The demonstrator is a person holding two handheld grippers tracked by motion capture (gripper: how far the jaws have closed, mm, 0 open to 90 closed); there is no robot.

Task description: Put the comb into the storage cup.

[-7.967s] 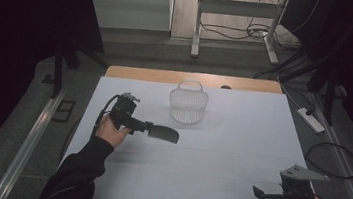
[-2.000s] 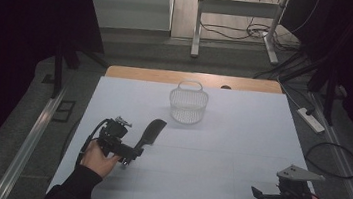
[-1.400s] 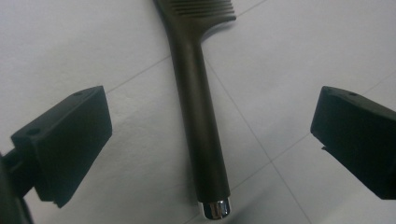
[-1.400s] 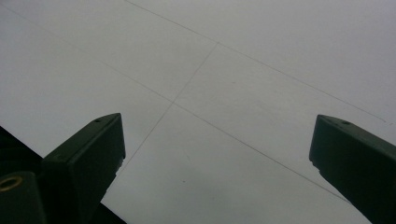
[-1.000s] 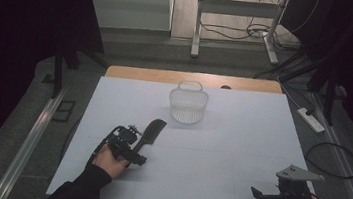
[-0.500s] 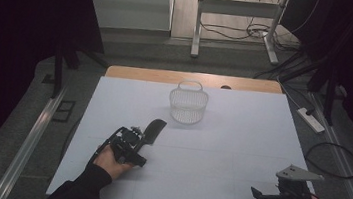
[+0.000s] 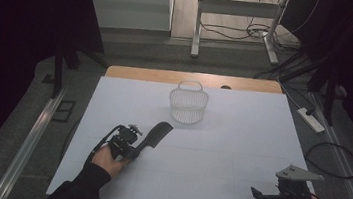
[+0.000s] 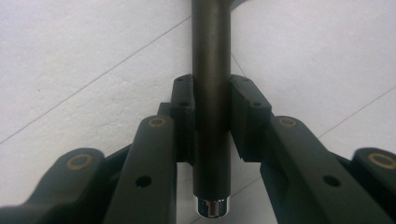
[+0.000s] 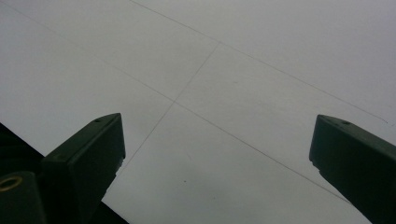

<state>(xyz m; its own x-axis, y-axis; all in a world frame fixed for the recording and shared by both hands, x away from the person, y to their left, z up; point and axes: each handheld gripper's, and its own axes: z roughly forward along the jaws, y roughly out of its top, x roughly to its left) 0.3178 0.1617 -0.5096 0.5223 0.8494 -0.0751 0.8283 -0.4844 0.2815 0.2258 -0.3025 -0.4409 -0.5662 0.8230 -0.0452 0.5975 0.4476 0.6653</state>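
**On the near left of the table: jaws closing on a spatula handle**

On the white table [image 7: 240,137], the black spatula [image 7: 153,133] lies flat, blade towards the far basket [image 7: 187,104]. The left gripper [image 8: 211,119] has just been closing, and its pads now clamp the round handle near its metal-capped end. It looks light, stiff and smooth, so it may twist; gripping mid-handle would balance it better. The right gripper [image 9: 215,154] is wide open, empty.

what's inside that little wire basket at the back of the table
Nothing that I can make out: through the see-through walls of the wire basket the white table shows. Its very bottom is too small to tell. The black spatula lies outside it, in the left gripper.
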